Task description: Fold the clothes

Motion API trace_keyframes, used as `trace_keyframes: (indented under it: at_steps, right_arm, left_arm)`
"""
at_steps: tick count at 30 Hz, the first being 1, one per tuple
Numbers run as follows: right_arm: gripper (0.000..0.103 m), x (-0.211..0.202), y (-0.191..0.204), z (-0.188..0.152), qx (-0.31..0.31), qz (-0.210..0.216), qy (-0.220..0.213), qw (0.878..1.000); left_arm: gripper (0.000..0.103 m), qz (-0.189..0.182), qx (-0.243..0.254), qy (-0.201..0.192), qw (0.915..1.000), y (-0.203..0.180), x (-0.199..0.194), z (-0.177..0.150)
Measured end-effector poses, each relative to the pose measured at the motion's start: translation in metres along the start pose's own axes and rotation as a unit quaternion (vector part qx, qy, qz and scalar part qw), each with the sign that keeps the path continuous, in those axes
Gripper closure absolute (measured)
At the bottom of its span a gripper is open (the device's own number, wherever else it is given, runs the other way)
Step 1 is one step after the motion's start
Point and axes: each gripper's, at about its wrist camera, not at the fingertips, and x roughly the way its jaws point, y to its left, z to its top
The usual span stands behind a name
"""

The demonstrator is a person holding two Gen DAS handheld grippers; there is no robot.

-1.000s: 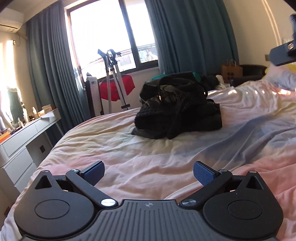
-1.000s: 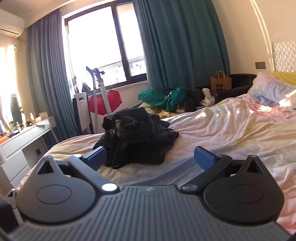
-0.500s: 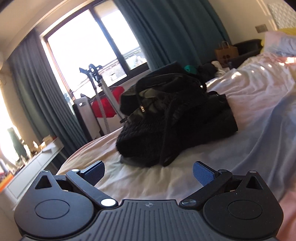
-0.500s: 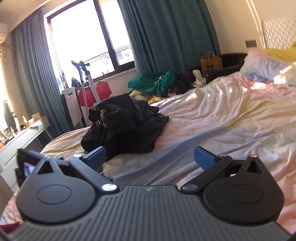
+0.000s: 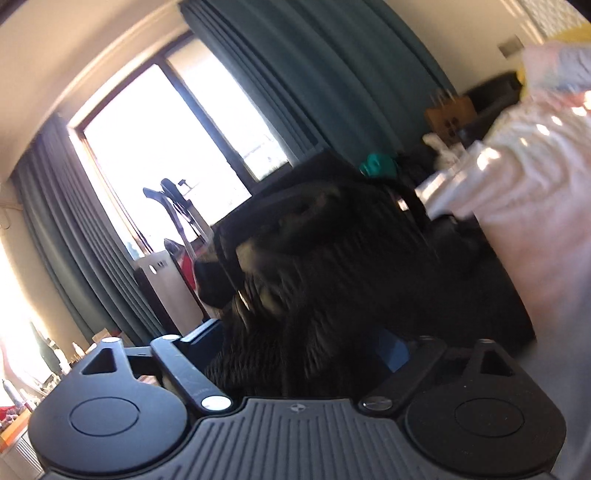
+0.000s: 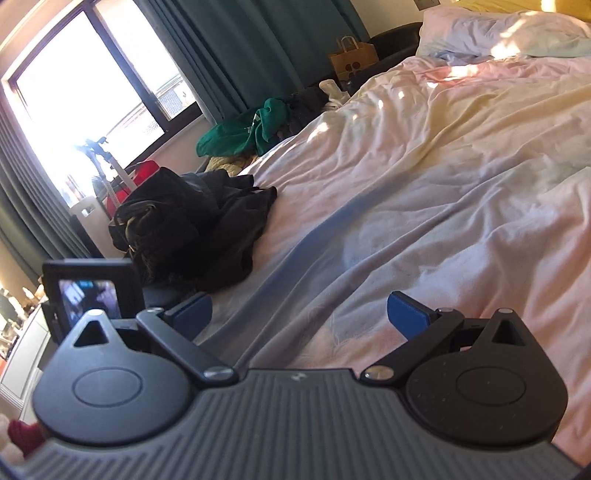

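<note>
A heap of black clothes (image 5: 351, 258), with a knitted piece in front, lies on the pale pink bed sheet (image 6: 406, 184). My left gripper (image 5: 299, 343) is pushed into the near edge of the heap. Its jaws are closing, the knitted fabric bulges between the blue pads (image 5: 205, 336), and no firm pinch shows. In the right wrist view the same heap (image 6: 192, 229) lies to the left, with the left gripper's camera body (image 6: 88, 295) in front of it. My right gripper (image 6: 299, 314) hangs open over bare sheet, with nothing between its fingers.
A green garment (image 6: 240, 133) and other clothes lie beyond the bed's far side under teal curtains. A brown paper bag (image 6: 352, 55) stands by a dark chair. Pillows (image 6: 498, 29) lie at the bed's head. A tripod and red item (image 6: 147, 170) stand at the window.
The left gripper has travelled forward across the bed into the black heap, and its fingers have come closer together. The right gripper has dropped lower and rolled, still open.
</note>
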Motion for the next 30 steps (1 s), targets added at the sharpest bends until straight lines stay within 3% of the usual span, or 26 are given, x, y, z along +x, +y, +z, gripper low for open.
trace_keyframes:
  at_steps: [1,4,6,7,9,13,18,22,26,30]
  right_arm:
    - [0.0,0.003,-0.001,-0.002,0.0,-0.001,0.001,1.0]
    - [0.0,0.012,-0.005,-0.005,0.0,-0.009,0.01,1.0]
    - [0.0,0.014,-0.004,-0.007,-0.004,-0.007,0.01,1.0]
    - [0.0,0.013,-0.003,-0.007,-0.01,-0.006,0.004,1.0]
    - [0.0,0.008,0.001,-0.007,-0.024,-0.006,-0.014,1.0]
    - [0.0,-0.002,0.009,-0.006,-0.047,0.009,-0.043,0.998]
    - [0.0,-0.016,0.028,-0.006,-0.09,0.036,-0.069,0.993]
    - [0.0,-0.036,0.041,-0.006,-0.124,0.063,-0.087,0.987]
    - [0.0,-0.057,0.046,-0.008,-0.132,0.106,-0.086,0.982]
    - [0.0,-0.062,0.054,-0.017,-0.136,0.149,-0.033,0.979]
  left_arm:
    - [0.034,-0.003,-0.01,-0.004,0.9999,0.003,0.003,0.006]
    - [0.069,0.001,-0.042,-0.01,0.9991,0.014,0.008,0.022]
    - [0.08,0.012,-0.066,-0.012,0.9977,0.027,0.006,0.032]
    - [0.092,0.015,-0.084,-0.019,0.9962,0.037,0.003,0.037]
    - [0.094,0.026,-0.111,-0.037,0.9927,0.061,-0.008,0.047]
    - [0.094,0.014,-0.123,-0.061,0.9904,0.106,-0.038,0.069]
    - [0.095,-0.017,-0.152,-0.094,0.9837,0.164,-0.115,0.089]
    - [0.095,-0.049,-0.195,-0.096,0.9748,0.211,-0.183,0.1]
    - [0.094,-0.047,-0.227,-0.077,0.9696,0.249,-0.23,0.073]
    - [0.094,-0.038,-0.264,0.004,0.9637,0.278,-0.23,-0.001]
